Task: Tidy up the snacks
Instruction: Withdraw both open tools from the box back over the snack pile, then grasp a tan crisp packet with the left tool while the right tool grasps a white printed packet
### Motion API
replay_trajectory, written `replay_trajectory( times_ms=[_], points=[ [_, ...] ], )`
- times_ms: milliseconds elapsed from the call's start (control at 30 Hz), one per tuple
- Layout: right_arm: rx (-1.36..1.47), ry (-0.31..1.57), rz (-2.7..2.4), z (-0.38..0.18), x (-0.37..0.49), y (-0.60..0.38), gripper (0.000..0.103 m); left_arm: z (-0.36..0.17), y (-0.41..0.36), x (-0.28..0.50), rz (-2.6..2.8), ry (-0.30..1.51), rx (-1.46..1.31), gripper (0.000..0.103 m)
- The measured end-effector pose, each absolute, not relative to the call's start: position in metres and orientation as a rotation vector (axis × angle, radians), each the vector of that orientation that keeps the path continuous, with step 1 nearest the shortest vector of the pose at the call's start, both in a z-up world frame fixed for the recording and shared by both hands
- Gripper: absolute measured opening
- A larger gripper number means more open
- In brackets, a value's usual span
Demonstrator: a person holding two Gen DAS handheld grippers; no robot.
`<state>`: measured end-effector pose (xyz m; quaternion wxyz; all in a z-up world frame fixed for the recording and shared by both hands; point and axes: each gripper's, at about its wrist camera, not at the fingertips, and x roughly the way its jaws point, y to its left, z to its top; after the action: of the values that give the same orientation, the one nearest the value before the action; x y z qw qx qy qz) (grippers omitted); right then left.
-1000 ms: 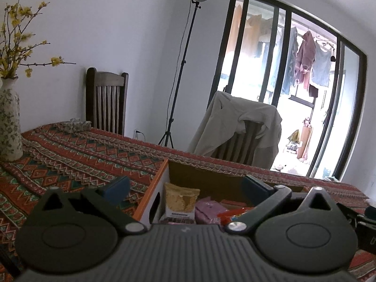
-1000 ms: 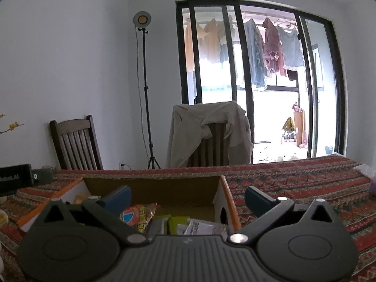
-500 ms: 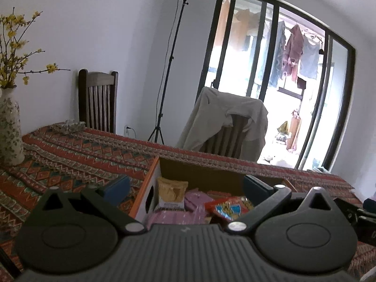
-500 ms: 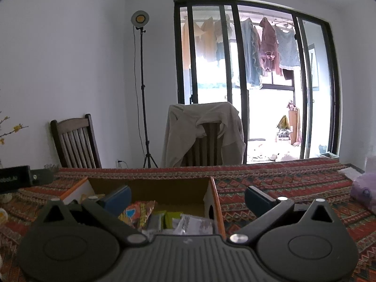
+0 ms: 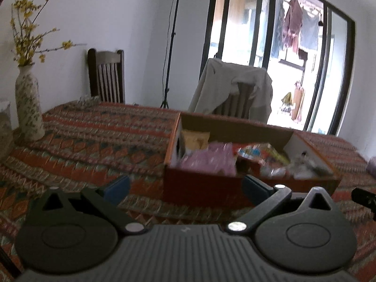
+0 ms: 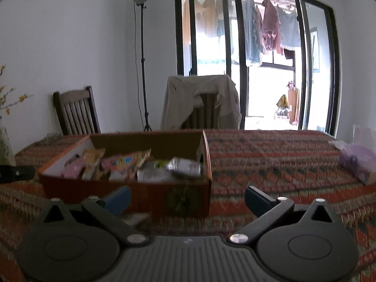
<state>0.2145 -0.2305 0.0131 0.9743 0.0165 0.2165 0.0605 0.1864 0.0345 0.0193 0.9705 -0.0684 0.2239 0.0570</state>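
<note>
Showing only on the left view, a vase (image 5: 29, 104); snack box (image 5: 237, 183) lies ahead of both spread, empty grippers (image 5: 185, 186) (image 6: 188, 199).

My table wears a red patterned cloth (image 5: 89, 138). At its far left corner stands a speckled vase (image 5: 28, 108) with yellow-flowered twigs (image 5: 25, 33). Behind the table I see a dark slatted chair (image 5: 107, 77) against the white wall, a lamp stand (image 6: 142, 54), and a second chair draped with a beige jacket (image 6: 202, 101). Laundry (image 6: 270, 30) hangs beyond the black-framed glass doors (image 6: 244, 56).
</note>
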Motion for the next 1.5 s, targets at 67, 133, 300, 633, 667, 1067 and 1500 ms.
replay_trajectory(
  times_ms=[67,133,300,633,667,1067,1500],
  points=[
    [0.029,0.462,0.124,0.005,0.209,-0.232,0.103,0.012,0.037,0.181,0.124,0.469,-0.13,0.103],
    [0.025,0.483,0.123,-0.001,0.203,-0.233,0.103,0.003,0.04,0.176,0.13,0.493,-0.127,0.103],
    [0.045,0.516,0.122,-0.013,0.191,-0.237,0.103,-0.009,0.047,0.166,0.127,0.534,-0.143,0.103],
    [0.049,0.55,0.116,-0.017,0.184,-0.238,0.103,-0.016,0.045,0.16,0.124,0.496,-0.13,0.103],
    [0.049,0.552,0.114,-0.016,0.184,-0.238,0.103,-0.016,0.045,0.16,0.121,0.492,-0.131,0.103],
    [0.069,0.598,0.144,-0.019,0.193,-0.227,0.103,-0.019,0.046,0.161,0.113,0.499,-0.147,0.103],
    [0.034,0.689,0.191,-0.026,0.235,-0.171,0.103,-0.021,0.051,0.164,0.121,0.515,-0.173,0.103]
  ],
)
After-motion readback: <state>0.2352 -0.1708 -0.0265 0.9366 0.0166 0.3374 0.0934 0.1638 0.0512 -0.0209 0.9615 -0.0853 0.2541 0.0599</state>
